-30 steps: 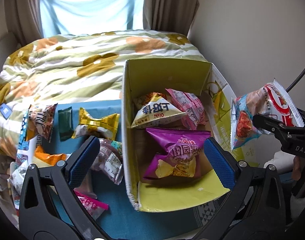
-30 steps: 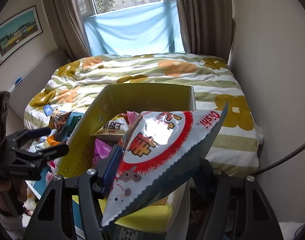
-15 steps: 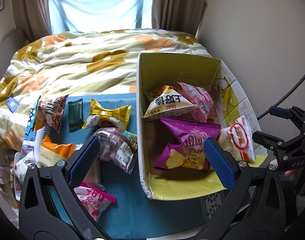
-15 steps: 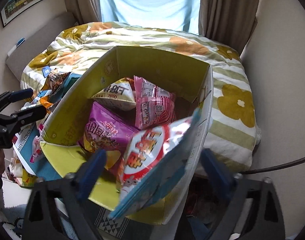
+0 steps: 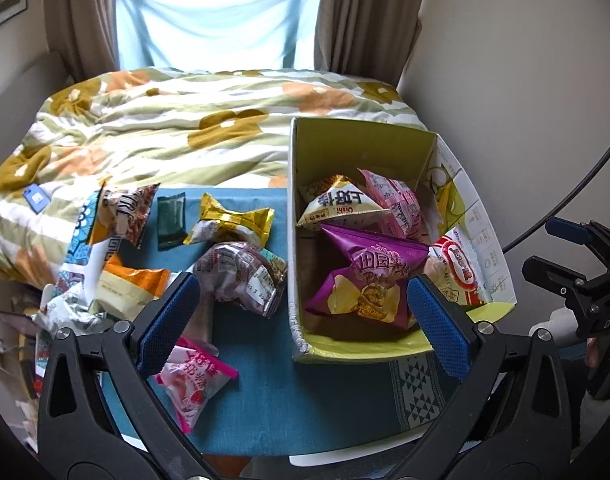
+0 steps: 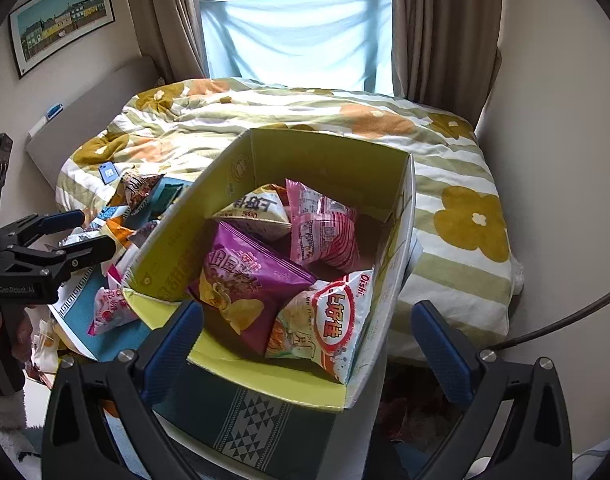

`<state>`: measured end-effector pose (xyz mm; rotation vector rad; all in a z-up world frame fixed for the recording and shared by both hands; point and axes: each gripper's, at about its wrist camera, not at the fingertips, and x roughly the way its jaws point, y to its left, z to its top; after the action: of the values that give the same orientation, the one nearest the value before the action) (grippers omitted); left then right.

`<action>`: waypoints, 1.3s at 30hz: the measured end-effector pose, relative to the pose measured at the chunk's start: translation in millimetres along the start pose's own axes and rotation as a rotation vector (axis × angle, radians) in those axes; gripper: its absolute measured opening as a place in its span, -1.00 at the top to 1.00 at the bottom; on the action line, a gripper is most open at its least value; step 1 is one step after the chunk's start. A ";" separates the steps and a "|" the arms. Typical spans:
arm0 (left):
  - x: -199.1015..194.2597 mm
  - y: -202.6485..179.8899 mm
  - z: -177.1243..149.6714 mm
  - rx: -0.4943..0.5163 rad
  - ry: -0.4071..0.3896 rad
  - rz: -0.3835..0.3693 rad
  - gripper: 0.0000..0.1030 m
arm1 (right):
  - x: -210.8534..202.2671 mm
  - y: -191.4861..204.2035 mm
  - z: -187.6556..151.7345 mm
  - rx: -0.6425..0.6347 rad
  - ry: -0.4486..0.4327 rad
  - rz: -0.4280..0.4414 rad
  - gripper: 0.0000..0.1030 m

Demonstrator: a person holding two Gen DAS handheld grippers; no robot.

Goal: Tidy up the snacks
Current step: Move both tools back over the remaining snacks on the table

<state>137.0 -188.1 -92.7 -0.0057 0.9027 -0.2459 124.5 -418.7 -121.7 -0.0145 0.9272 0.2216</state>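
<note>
Box: yellow-green carton (image 5: 345,148) sits right of centre in the left wrist view, dead centre (image 6: 329,160) in the right wrist view, flaps up, on the blue cloth (image 5: 305,396) that covers the counter.

Inside: four bags. Purple chips (image 5: 369,280) in the middle, white Oishi bag (image 5: 341,208) and pink bag (image 5: 393,200) behind it, red-and-white Oishi bag (image 6: 329,324) leaning in the near right corner against the wall.

Right claw: (image 6: 305,344) wide open, nothing between the pads, and its jaws have just been opening. It hangs over the near edge of the box, with the red-and-white bag lying free just past it. Also pokes in at the right edge of the left wrist view (image 5: 561,256).

Left claw: (image 5: 301,320) spread wide too, empty, low centre of its own frame, above the cloth and the box's near left corner.

Loose snacks: still outside, left of the box. Gold pack (image 5: 233,224), dark green sachet (image 5: 171,220), a clear-wrapped purple one (image 5: 241,276), orange bag (image 5: 133,284) and a pink strawberry pack (image 5: 193,384) nearest the camera.

Background: bed (image 5: 165,128) with a flowery duvet fills the upper half, window and curtains at the top.
</note>
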 end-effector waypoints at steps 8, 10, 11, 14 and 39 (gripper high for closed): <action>-53.4 30.4 -7.9 -0.037 -0.076 0.091 -0.99 | -23.1 33.5 15.1 -0.029 -0.102 0.082 -1.00; -65.3 42.6 -11.4 -0.053 -0.095 0.107 -0.99 | -27.6 48.1 18.3 -0.038 -0.128 0.095 -1.00; -70.7 50.1 -12.7 -0.063 -0.104 0.113 -0.99 | -29.7 56.4 20.2 -0.044 -0.142 0.104 -1.00; -85.0 74.6 -17.5 -0.091 -0.121 0.129 -0.99 | -32.5 80.7 25.1 -0.052 -0.176 0.120 -1.00; -23.9 318.0 -47.1 -0.195 0.073 0.139 -0.99 | 48.7 297.1 22.0 0.060 -0.129 0.105 -1.00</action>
<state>152.7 130.7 -137.8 -0.1147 0.9920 -0.0281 111.9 -117.2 -122.6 0.1035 0.8068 0.2887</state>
